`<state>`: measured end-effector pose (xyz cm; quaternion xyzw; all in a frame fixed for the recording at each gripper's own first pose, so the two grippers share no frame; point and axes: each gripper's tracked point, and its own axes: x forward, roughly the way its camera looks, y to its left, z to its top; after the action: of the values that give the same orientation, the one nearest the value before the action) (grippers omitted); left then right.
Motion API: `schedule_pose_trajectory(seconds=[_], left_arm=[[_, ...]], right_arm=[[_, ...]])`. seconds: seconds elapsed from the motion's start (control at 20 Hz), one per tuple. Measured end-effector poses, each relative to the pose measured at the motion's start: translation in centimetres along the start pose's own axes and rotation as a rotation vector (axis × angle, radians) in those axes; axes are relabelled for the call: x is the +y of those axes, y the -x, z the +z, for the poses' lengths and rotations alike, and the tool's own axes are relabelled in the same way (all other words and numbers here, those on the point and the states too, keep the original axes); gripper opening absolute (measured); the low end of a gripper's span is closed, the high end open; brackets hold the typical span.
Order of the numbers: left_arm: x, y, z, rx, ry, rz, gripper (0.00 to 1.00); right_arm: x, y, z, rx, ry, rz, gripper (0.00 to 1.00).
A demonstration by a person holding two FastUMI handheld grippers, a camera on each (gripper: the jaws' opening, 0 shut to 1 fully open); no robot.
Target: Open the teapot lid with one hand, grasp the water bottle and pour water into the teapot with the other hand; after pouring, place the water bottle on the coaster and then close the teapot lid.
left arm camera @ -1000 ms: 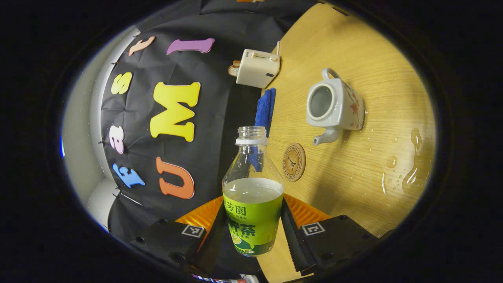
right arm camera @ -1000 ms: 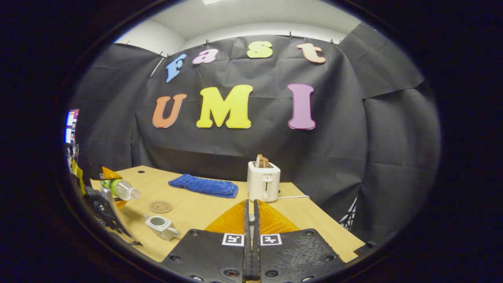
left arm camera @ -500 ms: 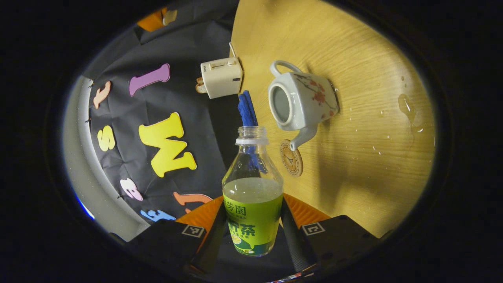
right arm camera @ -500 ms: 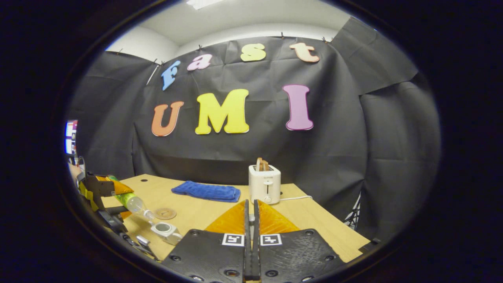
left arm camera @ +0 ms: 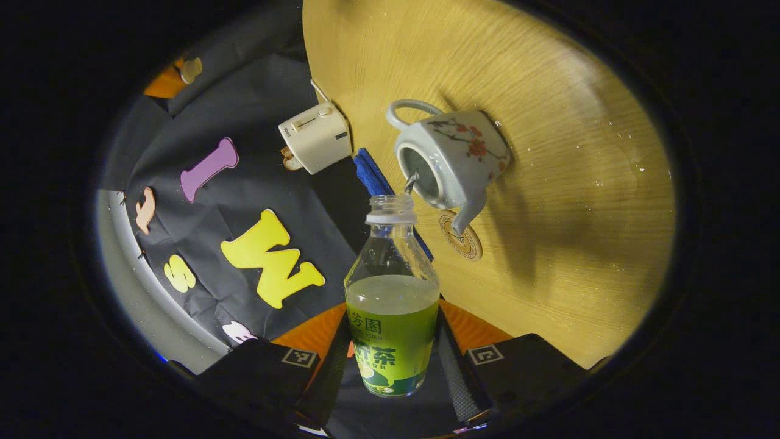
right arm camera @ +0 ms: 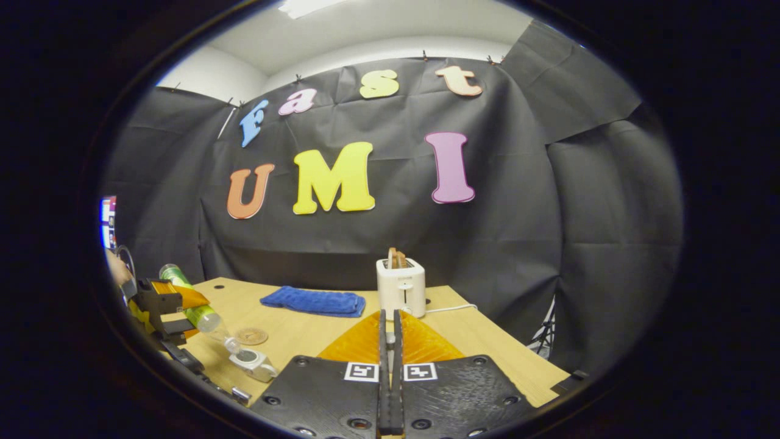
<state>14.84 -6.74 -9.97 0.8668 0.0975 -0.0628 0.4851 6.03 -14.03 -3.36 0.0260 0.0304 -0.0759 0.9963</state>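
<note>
Your left gripper (left arm camera: 393, 360) is clamped on the water bottle (left arm camera: 392, 299), both fingers pressing on its labelled body, and you have it tipped so that its open neck sits just beside the mouth of the teapot (left arm camera: 450, 157). A thin stream runs from the neck into the opening, so by my reading the pour is the step in hand. The teapot stands lidless on the counter (left arm camera: 548, 244), handle to the far side and spout toward the coaster (left arm camera: 461, 235), which lies just beside it and bare. Drops of water glisten on the counter past the teapot. The toaster (left arm camera: 314, 137) and the blue cloth (left arm camera: 372, 174) sit further back. In the right gripper view your right gripper (right arm camera: 389, 390) has its fingers drawn together with only a sliver between them; whether the lid is pinched there I cannot tell, as no lid shows. The bottle is still well filled, so judge the pour by the teapot, not the bottle. Next, you will likely need to roll the bottle back upright without dragging the stream across the rim, then carry it the short way to the coaster and set it down squarely.
</note>
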Motion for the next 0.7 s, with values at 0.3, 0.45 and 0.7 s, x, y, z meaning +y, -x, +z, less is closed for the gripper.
schedule_pose_trajectory(seconds=[0.3, 0.45, 0.7], left_arm=[[1.2, 0.2, 0.0, 0.022, -0.080, 0.006, 0.72], [1.3, 0.2, 0.0, 0.031, -0.108, 0.000, 0.75], [1.4, 0.4, 0.1, 0.037, -0.132, -0.005, 0.75]], right_arm=[[-0.5, 0.0, 0.4, -0.008, 0.002, -0.009, 0.00], [-0.6, 0.1, 0.3, -0.007, 0.003, -0.009, 0.00], [-0.6, 0.1, 0.3, -0.005, 0.002, -0.007, 0.00]])
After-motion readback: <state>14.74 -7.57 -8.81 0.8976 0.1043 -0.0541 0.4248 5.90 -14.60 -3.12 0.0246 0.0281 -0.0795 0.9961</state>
